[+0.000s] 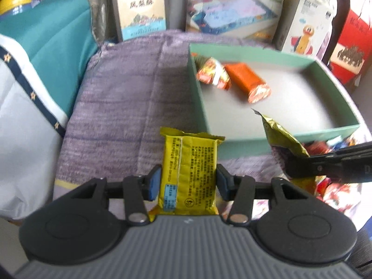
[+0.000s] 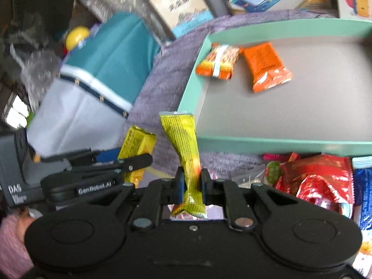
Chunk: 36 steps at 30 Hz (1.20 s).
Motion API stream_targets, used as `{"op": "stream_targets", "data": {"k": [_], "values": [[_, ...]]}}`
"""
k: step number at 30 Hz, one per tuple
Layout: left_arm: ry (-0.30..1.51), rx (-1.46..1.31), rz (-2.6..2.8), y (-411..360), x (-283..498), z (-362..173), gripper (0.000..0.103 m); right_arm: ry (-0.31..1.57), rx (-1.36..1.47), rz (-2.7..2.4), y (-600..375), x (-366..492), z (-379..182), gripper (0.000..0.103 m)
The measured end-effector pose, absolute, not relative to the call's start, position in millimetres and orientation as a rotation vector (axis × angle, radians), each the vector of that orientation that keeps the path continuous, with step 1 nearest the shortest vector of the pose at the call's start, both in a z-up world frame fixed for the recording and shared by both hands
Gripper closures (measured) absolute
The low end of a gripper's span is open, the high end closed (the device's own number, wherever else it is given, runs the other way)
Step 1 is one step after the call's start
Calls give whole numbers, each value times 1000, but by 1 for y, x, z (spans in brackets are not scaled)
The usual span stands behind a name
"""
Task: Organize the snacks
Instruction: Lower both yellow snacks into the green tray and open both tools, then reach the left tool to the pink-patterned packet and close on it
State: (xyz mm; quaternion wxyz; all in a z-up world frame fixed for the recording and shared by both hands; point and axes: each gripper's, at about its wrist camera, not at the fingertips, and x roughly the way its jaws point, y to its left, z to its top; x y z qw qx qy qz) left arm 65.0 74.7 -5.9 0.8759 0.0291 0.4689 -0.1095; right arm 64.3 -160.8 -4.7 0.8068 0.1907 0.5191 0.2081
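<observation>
My left gripper (image 1: pixel 188 181) is shut on a yellow snack bar (image 1: pixel 189 169), held flat above the purple cloth (image 1: pixel 125 107), left of the green tray (image 1: pixel 197 88). In the right wrist view, my right gripper (image 2: pixel 190 183) pinches a thin yellow-green snack packet (image 2: pixel 183 144) upright, near the tray's (image 2: pixel 279 145) front left corner. Two orange snack packs (image 1: pixel 246 81) (image 2: pixel 267 66) lie in the tray's far left corner. The left gripper (image 2: pixel 130 162) with its yellow bar (image 2: pixel 137 146) shows at the left in that view. The right gripper's fingers (image 1: pixel 325 162) and packet (image 1: pixel 279 137) enter the left wrist view from the right.
A heap of red and mixed snack bags (image 2: pixel 318 181) lies in front of the tray. A teal and white bag (image 1: pixel 34 69) stands at the left. Printed boxes (image 1: pixel 141 7) line the back. A pink sleeve (image 2: pixel 11 244) shows at lower left.
</observation>
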Motion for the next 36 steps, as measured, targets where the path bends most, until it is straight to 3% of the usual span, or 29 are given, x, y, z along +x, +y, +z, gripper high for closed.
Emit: {"op": "stream_targets", "data": {"k": [8, 20, 21, 23, 24, 25, 27, 33, 36], "values": [[942, 59, -272, 21, 109, 5, 55, 1010, 514, 263, -194, 110, 1, 89], [974, 109, -245, -5, 164, -25, 55, 1056, 517, 213, -193, 153, -33, 88], [975, 113, -241, -6, 166, -27, 55, 1063, 520, 219, -191, 154, -34, 84], [957, 123, -237, -6, 166, -27, 45, 1069, 524, 220, -190, 157, -36, 62], [942, 126, -234, -6, 165, -26, 26, 1066, 532, 221, -191, 157, -35, 40], [923, 130, -223, -6, 162, -23, 13, 1055, 534, 216, -193, 155, -32, 27], [878, 156, -189, -6, 156, -19, 0, 1029, 518, 204, -194, 152, -27, 16], [893, 86, -152, 9, 153, -7, 0, 999, 473, 196, -199, 140, -12, 1], [891, 75, -153, 14, 145, 0, 0, 984, 452, 194, -204, 129, -4, 0]]}}
